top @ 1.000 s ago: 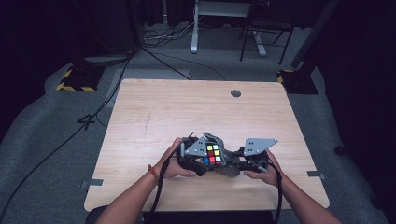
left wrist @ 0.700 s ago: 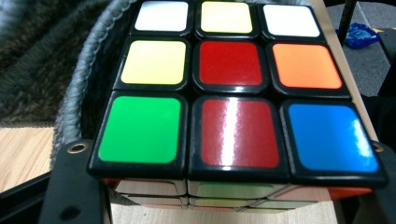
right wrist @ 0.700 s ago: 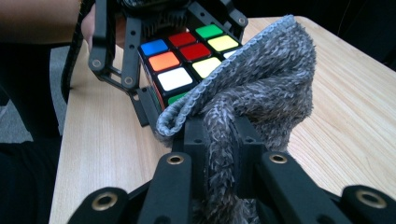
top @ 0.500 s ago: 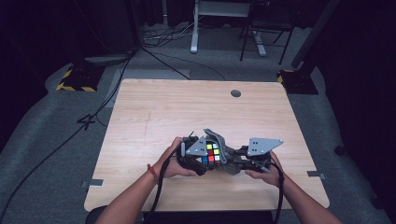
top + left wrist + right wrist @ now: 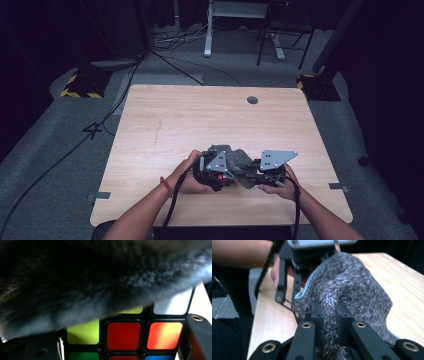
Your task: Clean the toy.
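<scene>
Table lit, surroundings dark; both gripper views blurred up close.

Fuzzy cloth (image 5: 235,159) on the table's (image 5: 200,120) near edge, draped over the puzzle cube (image 5: 123,336), between both claws

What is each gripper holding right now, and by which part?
The right gripper is shut on a pinched fold of the fuzzy grey knitted cloth. The left gripper is shut on the multicoloured puzzle cube, jaws at its two sides.
</scene>
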The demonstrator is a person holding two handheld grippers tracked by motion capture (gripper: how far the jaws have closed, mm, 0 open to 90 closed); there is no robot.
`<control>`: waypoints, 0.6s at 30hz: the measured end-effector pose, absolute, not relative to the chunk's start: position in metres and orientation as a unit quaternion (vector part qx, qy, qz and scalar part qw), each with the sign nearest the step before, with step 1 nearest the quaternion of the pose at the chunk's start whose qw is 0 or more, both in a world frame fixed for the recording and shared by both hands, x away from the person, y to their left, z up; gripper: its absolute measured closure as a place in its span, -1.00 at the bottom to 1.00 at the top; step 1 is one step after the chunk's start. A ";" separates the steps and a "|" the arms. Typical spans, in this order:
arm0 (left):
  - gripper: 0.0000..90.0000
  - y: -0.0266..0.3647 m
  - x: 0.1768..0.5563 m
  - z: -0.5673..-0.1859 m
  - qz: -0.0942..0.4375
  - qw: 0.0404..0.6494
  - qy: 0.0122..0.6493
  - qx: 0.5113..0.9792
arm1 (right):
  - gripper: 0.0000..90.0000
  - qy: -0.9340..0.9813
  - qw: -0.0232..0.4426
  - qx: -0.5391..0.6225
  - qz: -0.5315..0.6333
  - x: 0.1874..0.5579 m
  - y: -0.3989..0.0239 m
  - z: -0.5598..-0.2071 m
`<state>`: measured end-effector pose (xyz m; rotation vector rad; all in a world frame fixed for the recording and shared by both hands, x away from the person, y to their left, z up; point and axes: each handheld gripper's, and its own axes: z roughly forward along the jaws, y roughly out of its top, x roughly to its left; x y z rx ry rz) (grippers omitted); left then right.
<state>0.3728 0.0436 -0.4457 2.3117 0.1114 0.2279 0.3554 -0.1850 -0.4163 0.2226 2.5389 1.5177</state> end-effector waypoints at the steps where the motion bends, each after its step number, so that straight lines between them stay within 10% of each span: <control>1: -0.25 0.044 0.373 -0.446 0.094 0.394 0.041 0.913 | 0.79 0.856 0.088 0.078 0.503 0.356 -0.185 -0.417; 18: -0.26 0.056 0.376 -0.437 0.087 0.436 0.056 0.894 | 0.78 0.855 0.035 0.115 0.505 0.375 -0.204 -0.434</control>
